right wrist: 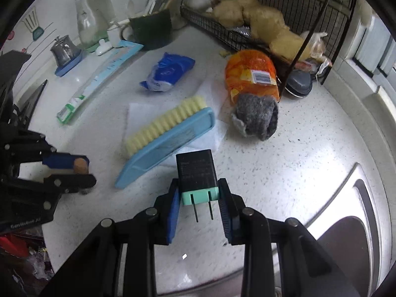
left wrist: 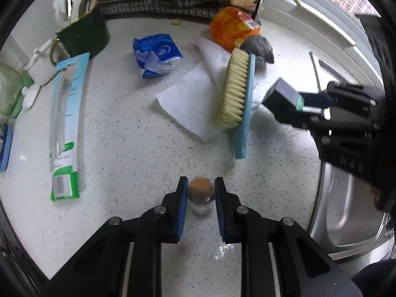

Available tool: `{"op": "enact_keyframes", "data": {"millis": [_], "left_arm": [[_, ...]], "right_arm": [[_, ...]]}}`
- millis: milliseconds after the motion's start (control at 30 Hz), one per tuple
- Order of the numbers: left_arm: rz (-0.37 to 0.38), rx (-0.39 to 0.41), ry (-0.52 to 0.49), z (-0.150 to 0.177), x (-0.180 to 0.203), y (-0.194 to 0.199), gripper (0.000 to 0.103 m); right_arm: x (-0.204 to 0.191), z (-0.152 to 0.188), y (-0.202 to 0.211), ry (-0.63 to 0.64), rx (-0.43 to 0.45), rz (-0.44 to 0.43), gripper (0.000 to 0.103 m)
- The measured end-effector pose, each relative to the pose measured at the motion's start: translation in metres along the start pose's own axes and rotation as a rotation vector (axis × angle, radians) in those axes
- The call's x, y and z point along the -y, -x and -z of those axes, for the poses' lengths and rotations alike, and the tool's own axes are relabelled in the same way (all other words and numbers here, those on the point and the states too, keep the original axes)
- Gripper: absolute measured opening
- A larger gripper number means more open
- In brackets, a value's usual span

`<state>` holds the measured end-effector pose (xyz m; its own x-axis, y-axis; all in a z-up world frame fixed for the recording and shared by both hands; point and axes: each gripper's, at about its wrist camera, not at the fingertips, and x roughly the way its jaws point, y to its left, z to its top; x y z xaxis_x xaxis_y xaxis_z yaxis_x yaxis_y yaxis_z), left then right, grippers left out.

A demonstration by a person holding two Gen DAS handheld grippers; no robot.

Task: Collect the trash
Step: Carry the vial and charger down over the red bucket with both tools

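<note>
Presently on the speckled counter (left wrist: 128,148), listed from the blue scrub brush (left wrist: 241,99): left gripper (left wrist: 201,193), just in front of the brush handle, pinching a small cork-topped bottle (left wrist: 201,190); right gripper (right wrist: 199,198), beside the brush, clamped on a black plug adapter (right wrist: 196,173), prongs toward camera; white paper (left wrist: 188,99) under the brush; blue wrapper (left wrist: 156,54) and orange packet (right wrist: 250,74) beyond it

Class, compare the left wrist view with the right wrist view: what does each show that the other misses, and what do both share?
Left wrist only: the cork-topped vial's glass body between the left gripper's fingers.
Right wrist only: the charger's two prongs, the steel pot, the glass carafe.
Both: brush, blue packet, orange bag, grey cloth, and the right gripper shut on the charger.
</note>
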<state>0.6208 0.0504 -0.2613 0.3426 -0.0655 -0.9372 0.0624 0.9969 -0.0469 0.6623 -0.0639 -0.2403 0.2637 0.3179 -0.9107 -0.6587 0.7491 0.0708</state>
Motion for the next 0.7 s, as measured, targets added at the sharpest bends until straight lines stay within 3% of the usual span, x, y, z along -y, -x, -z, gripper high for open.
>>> {"op": "enact_keyframes", "data": {"millis": [333,700], "left_arm": [[0.003,0.047,0.016,0.022,0.006,0.026,0.019],[0.045,0.106,-0.052,0.091,0.024,0.075,0.019]], "right_arm": [[-0.028,0.025,0.044,-0.005,0.019,-0.008,0.028],[-0.081,0.074,0.097,-0.056,0.037,0.038,0.028]]}}
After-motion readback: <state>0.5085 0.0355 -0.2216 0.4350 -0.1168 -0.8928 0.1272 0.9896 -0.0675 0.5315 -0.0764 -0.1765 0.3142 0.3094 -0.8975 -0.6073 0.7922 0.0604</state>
